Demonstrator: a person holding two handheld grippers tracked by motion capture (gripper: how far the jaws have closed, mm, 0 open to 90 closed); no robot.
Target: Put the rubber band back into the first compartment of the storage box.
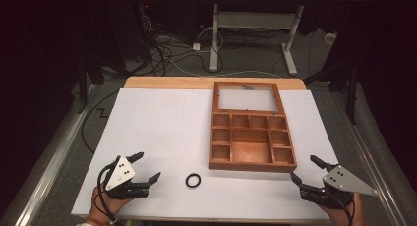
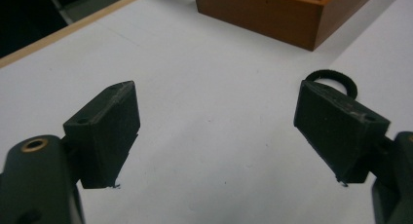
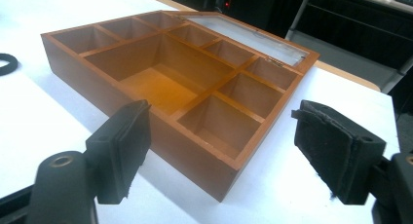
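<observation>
A black ring (image 1: 193,180) is seen lying flat on the white table (image 1: 162,127), near the front edge, just left of the near left corner of the wooden box (image 1: 252,137). The box stands open (lid laid back, every compartment bare). Nothing is judged done yet: the ring has still to be picked up and probably placed inside. The left gripper (image 1: 146,167) and the right gripper (image 1: 304,169) are both spread wide, holding nothing. No writing can be read.
</observation>
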